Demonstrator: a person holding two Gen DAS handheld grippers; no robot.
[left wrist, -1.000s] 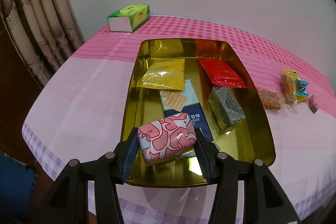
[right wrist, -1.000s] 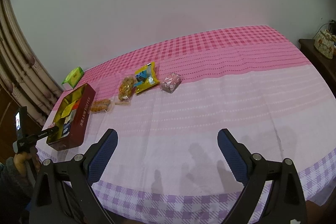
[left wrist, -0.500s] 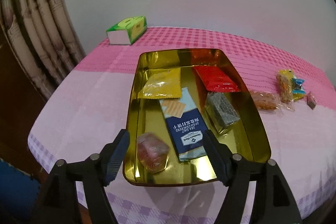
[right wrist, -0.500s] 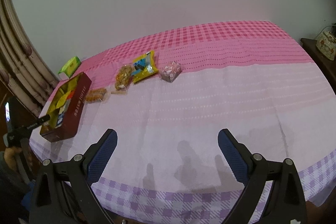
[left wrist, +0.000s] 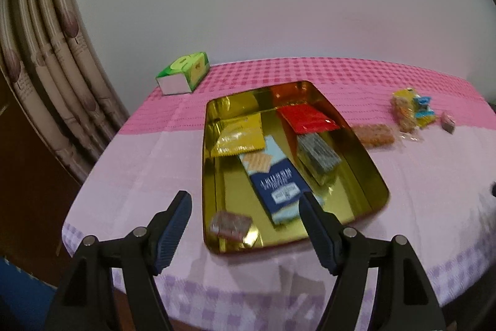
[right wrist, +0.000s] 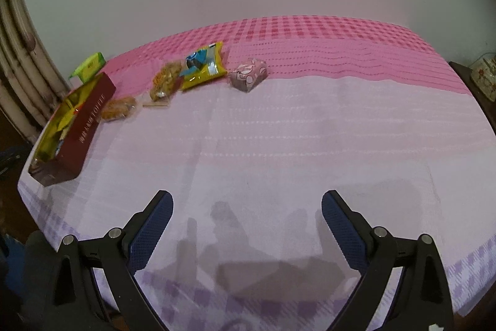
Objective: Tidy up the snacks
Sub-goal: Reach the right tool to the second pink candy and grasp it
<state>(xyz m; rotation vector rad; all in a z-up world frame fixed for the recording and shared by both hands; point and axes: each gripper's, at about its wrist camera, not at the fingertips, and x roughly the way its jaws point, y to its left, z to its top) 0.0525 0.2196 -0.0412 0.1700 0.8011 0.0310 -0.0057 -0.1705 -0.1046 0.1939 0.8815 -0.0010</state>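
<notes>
tin (left wrist: 369, 166): pink snack (left wrist: 230, 225) between tool (left wrist: 245, 208) tips

left gripper (left wrist: 243, 205): black plastic frame with two angled arms
left fingers (left wrist: 173, 230): dark blue pads with a fine ribbed, mesh-like texture
left screws: round silver heads, two on each arm (four in view)
right gripper (right wrist: 247, 207): same black frame, matte finish
right fingers (right wrist: 341, 227): brighter blue pads with a dotted grid texture
right screws: silver, paired on each arm
cables: cannot tell
</notes>
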